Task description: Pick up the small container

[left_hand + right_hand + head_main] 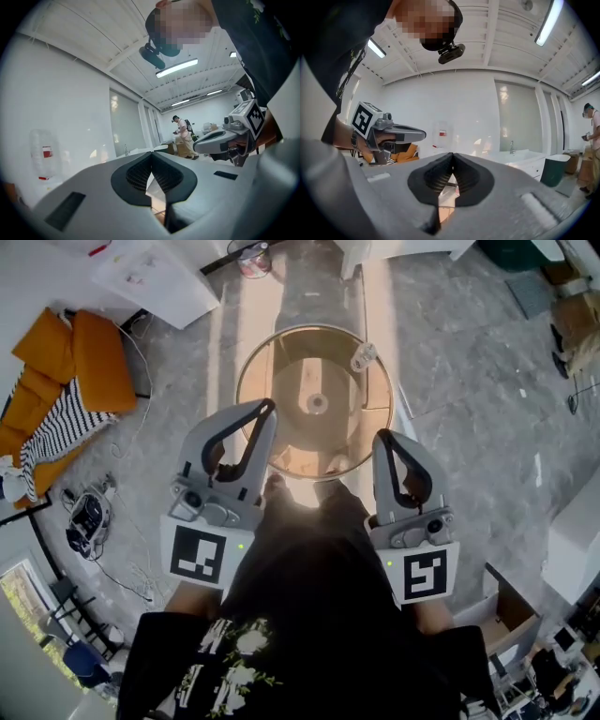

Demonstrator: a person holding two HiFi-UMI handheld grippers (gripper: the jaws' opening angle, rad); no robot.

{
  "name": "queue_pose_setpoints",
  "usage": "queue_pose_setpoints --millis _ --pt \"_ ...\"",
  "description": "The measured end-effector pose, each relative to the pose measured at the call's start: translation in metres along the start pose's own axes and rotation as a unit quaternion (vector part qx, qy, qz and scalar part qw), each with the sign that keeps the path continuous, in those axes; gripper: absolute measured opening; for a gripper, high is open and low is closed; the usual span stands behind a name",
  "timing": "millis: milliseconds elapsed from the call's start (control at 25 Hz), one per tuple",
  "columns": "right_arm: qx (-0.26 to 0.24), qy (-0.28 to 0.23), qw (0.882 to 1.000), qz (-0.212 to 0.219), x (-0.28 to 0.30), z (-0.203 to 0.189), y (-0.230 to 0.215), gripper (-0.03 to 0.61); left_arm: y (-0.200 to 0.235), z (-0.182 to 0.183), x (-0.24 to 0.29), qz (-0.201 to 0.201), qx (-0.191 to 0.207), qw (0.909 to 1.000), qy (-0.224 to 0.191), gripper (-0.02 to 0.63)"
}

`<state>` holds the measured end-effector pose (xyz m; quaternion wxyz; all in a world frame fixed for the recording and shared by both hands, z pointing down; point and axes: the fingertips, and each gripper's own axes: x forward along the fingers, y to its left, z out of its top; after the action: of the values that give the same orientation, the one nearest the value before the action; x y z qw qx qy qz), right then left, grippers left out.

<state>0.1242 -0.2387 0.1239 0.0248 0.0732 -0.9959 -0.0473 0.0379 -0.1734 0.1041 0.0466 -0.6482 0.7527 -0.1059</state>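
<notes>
In the head view a small clear container (pixel 363 356) stands at the far right rim of a round glass table (pixel 253 371). My left gripper (pixel 266 409) is held level over the table's near left part, shut, with nothing in it. My right gripper (pixel 384 438) is at the table's near right edge, also shut and empty, well short of the container. In the left gripper view the left gripper (pixel 152 155) has its jaws together, and the right gripper (pixel 225 138) shows beside it. The right gripper (pixel 452 156) looks the same in its own view, with the left gripper (pixel 396 134) alongside.
An orange sofa (pixel 70 357) with a striped blanket lies to the left. A white cabinet (pixel 155 277) and a tin (pixel 254 259) stand beyond the table. A cardboard box (pixel 511 613) is at lower right. A person (pixel 183 133) stands far off. A green bin (pixel 553 170) stands by a white counter.
</notes>
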Motion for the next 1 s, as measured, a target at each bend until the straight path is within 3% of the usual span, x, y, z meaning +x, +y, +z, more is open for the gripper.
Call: queue_pose_setpoints --millis 200,360,760,1000 --pt "-0.011 0.019 0.999 0.040 0.004 -0.034 -0.013 -0.005 -0.014 -0.014 0.015 0.023 -0.007 0.9997 0.008 0.012" --pt "-0.017 0.032 0.998 0.050 0.020 -0.056 -0.015 -0.005 -0.023 -0.039 0.022 0.011 -0.019 0.9996 0.019 0.012" --pt "0.009 0.054 0.998 -0.001 0.047 -0.126 -0.027 -0.005 -0.026 -0.118 0.045 -0.027 -0.027 0.9984 0.041 0.014" --pt "0.024 0.040 0.999 -0.012 0.050 -0.172 -0.033 -0.005 -0.036 -0.160 0.067 -0.040 -0.036 0.9977 0.039 0.014"
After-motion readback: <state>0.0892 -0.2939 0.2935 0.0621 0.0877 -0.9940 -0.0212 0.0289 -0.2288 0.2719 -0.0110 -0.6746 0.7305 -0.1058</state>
